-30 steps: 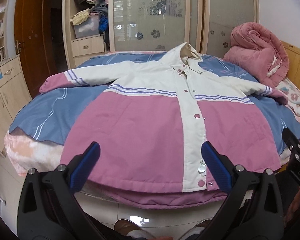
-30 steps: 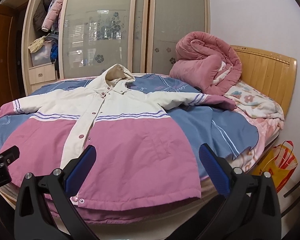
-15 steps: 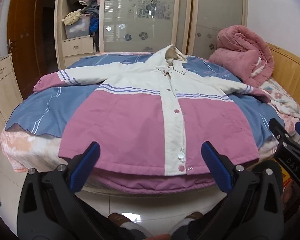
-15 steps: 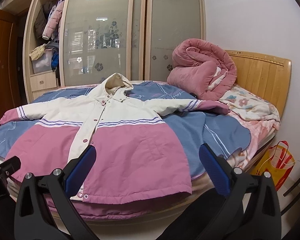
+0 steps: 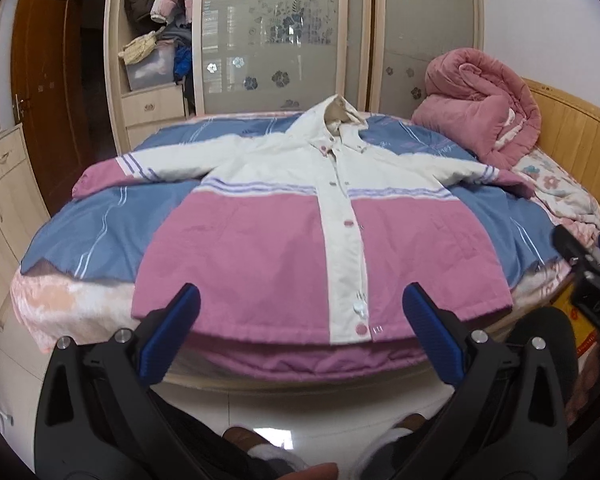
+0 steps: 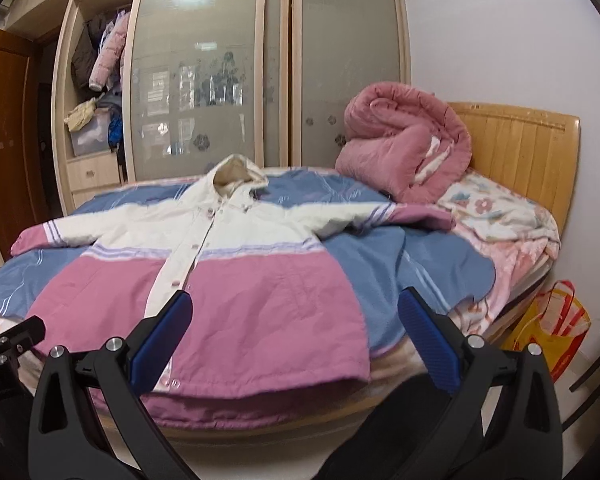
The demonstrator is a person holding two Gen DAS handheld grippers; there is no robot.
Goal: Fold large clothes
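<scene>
A pink and white jacket point(image 5: 312, 240) is spread flat, front up, on a bed point(image 5: 60, 296), directly ahead of both grippers. The left gripper point(image 5: 300, 324) is held with its blue-padded fingers point(image 5: 170, 332) spread wide apart and nothing between them; it is held off the bed's near edge, short of the jacket's hem, which is draped over that edge. The white button strip of the jacket is seen ahead and slightly to the right of this gripper's centre line. The right gripper point(image 6: 296, 332) is likewise spread wide and empty — its fingers point(image 6: 428, 336) frame the pink lower right part of the jacket, while the button strip is seen just beyond its left finger.

Both sleeves are stretched out to the sides over a blue cover point(image 6: 432, 264), the hood pointing away from the grippers toward a wardrobe point(image 6: 228, 80) with frosted sliding doors. Far ahead and to the right of both grippers a rolled pink quilt point(image 6: 404, 148) is set against the wooden headboard point(image 6: 528, 144). Low to the right of the right gripper, on the floor beside the bed, a red and yellow bag point(image 6: 556, 328) can be made out. In the left wrist view part of the right gripper's black body is caught at the right edge, and below the left gripper — on the pale tiled floor — the person's shoes point(image 5: 244, 440) are visible.
</scene>
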